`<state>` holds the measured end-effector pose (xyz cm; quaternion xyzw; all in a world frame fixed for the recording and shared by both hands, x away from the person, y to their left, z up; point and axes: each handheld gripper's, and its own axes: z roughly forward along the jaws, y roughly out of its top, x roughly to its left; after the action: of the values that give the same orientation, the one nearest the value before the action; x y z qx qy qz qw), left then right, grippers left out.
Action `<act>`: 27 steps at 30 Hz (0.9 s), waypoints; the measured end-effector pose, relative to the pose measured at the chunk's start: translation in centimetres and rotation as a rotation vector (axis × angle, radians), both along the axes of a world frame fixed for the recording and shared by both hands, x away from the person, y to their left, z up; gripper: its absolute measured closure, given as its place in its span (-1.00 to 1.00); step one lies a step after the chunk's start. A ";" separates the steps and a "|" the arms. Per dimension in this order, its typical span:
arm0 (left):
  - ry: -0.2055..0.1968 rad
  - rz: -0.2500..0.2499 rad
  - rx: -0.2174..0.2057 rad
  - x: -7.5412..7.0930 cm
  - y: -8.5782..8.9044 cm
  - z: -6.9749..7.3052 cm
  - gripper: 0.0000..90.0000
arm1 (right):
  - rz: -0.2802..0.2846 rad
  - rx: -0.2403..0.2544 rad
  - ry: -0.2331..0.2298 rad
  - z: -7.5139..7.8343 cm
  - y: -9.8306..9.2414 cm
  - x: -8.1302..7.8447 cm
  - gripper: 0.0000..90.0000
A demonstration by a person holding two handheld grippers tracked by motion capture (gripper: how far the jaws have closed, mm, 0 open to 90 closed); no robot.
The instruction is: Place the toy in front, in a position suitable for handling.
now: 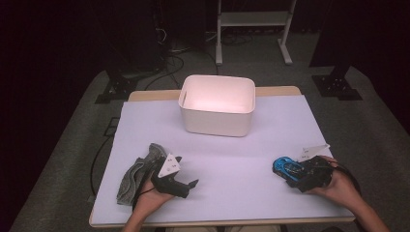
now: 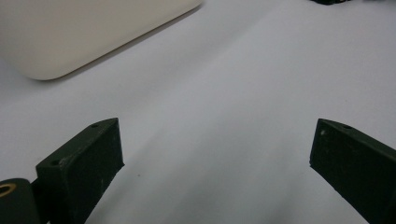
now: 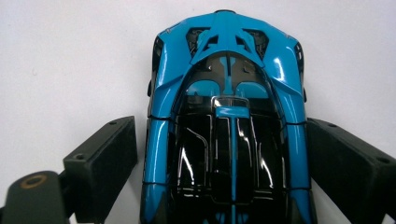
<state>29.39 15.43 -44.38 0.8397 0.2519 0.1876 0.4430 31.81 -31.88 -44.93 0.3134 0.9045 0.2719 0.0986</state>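
Observation:
A blue and black toy car [image 3: 224,135] sits on the white table top [image 1: 227,154] at the right. My right gripper [image 3: 220,140] is shut on the toy car [image 1: 285,167], one jaw against each flank, with the car's nose sticking out past the fingertips. At the left, my left gripper [image 1: 187,171] rests low over the table, open, with bare table between its fingers [image 2: 84,163]. A crumpled grey cloth [image 1: 138,176] lies just left of that hand.
A white plastic bin [image 1: 217,104] stands at the back middle of the table; its corner [image 2: 70,37] is ahead of my left gripper. Beyond the table are a dark floor, cables and a white metal stand [image 1: 251,29].

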 end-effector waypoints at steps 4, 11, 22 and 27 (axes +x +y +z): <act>0.000 0.001 0.002 0.0 0.0 0.0 -0.96 | -0.002 0.003 0.000 0.0 0.0 0.0 -0.77; 0.000 0.004 0.002 0.0 0.1 0.0 -0.96 | 0.000 -0.006 0.008 0.1 0.0 0.1 -0.73; -0.003 0.007 0.001 0.0 0.2 0.1 -0.96 | -0.006 0.001 0.003 0.5 -0.2 -0.1 -0.45; -0.005 0.011 -0.002 0.0 0.2 0.1 -0.96 | -0.008 0.002 0.002 0.5 -0.2 -0.1 -0.45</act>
<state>29.42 15.68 -44.28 0.8374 0.2556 0.1916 0.4435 31.73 -32.04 -44.47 0.3176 0.9030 0.2720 0.0986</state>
